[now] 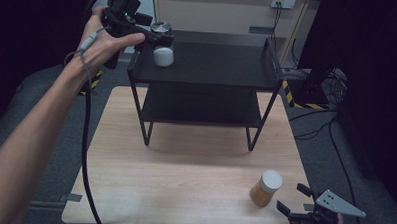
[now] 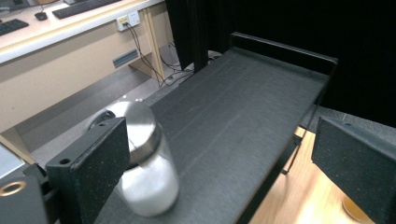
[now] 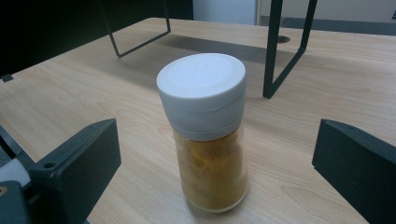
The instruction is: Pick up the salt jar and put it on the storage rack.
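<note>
A glass jar [image 1: 163, 57] with a silver lid and white contents stands at the left end of the black shelf rack's top tier [image 1: 213, 67]. My left gripper [image 1: 161, 40] is open around it. In the left gripper view the jar [image 2: 147, 177] stands just inside the left jaw, with the right jaw far off. On the wooden table [image 1: 184, 181], near its front right corner, stands a spice jar [image 1: 266, 188] with a white cap and orange-brown powder. My right gripper [image 1: 291, 197] is open just behind it. The spice jar [image 3: 205, 135] stands upright ahead, between the wide jaws [image 3: 217, 163], untouched.
The rack's lower tier [image 1: 201, 109] is bare, and its legs [image 3: 273, 51] stand on the table beyond the spice jar. Cables [image 1: 316, 131] lie on the floor to the right. A beige counter with a wall socket [image 2: 128, 19] lies behind the rack.
</note>
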